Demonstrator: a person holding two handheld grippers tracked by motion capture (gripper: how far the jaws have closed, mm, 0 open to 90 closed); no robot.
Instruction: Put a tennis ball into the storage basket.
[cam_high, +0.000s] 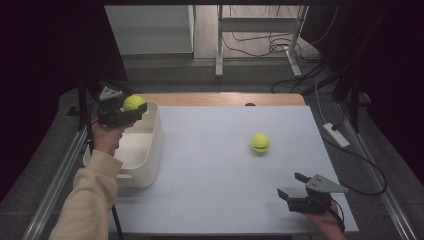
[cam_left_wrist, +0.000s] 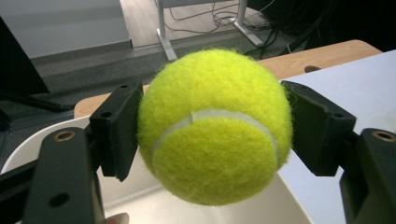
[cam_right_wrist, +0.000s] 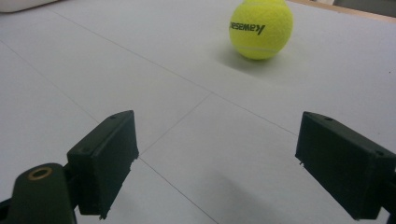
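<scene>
My left gripper (cam_high: 134, 106) is shut on a yellow-green tennis ball (cam_high: 132, 102) and holds it above the white bin (cam_high: 156, 134) at the table's left side. In the left gripper view the ball (cam_left_wrist: 215, 126) sits squeezed between both black pads (cam_left_wrist: 119, 128), with the bin's inside (cam_left_wrist: 154, 205) below it. A second tennis ball (cam_high: 260, 143) with dark lettering rests on the white table top, right of centre. My right gripper (cam_high: 292, 184) stands open near the front right edge, well short of that ball (cam_right_wrist: 260, 28), with nothing between its jaws.
The white table top (cam_high: 220, 165) has a wooden strip (cam_high: 225, 98) along its far edge. Beyond it stand metal frame legs (cam_high: 219, 45) with loose cables on the floor. A white power strip (cam_high: 336, 134) lies off the table's right side.
</scene>
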